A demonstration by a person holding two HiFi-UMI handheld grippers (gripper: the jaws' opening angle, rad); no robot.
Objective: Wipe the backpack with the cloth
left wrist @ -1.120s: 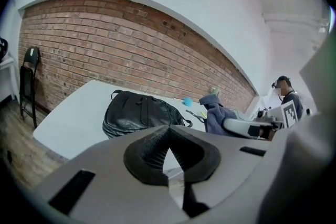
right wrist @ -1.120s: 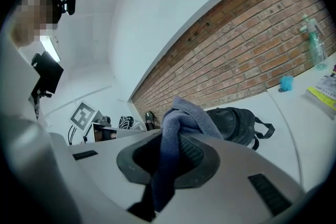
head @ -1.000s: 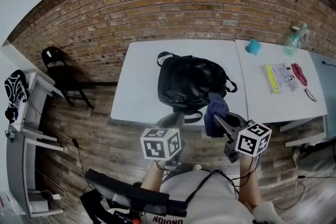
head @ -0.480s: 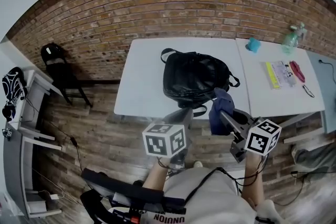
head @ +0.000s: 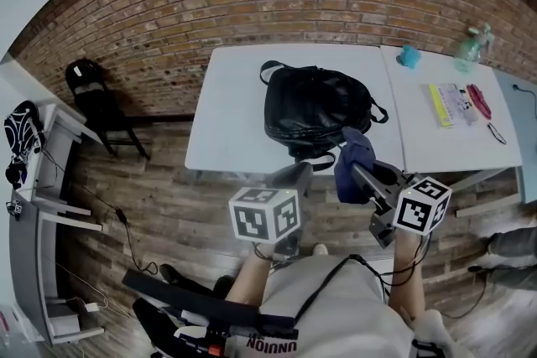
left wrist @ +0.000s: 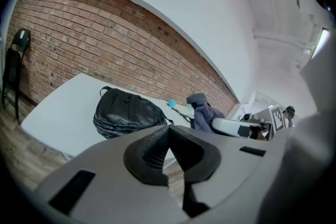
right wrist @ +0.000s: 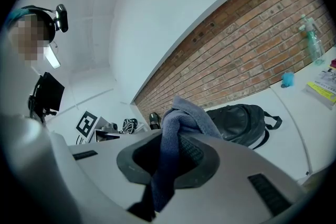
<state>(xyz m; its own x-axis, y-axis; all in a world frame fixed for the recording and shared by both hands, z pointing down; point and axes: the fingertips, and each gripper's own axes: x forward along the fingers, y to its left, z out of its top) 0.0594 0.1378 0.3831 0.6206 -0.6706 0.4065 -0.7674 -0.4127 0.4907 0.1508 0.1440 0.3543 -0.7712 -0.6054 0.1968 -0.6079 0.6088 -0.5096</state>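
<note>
right gripper [head: 359, 173] carried slightly rightward with the cloth [head: 354, 160]

since a second earlier, both marker cubes were shifted a little to the right in the head view, and the backpack [head: 317, 107] was seen a little higher in that view. the blue cloth was pinched between the right gripper's closed jaws, bunched above them and trailing below, as was shown in the right gripper view [right wrist: 173, 157]. it was held in the air at the near edge of the white table [head: 228, 117], just beside the backpack's near right corner; contact could not be judged. the left gripper [head: 294, 177] was held low in front of the table, its jaws brought together with nothing between them. the black backpack was laid flat on the table, straps toward the near edge. a spray bottle [head: 471, 47] and a booklet [head: 453, 103] were left on the adjoining table [head: 436, 151], well apart from the backpack.
</note>
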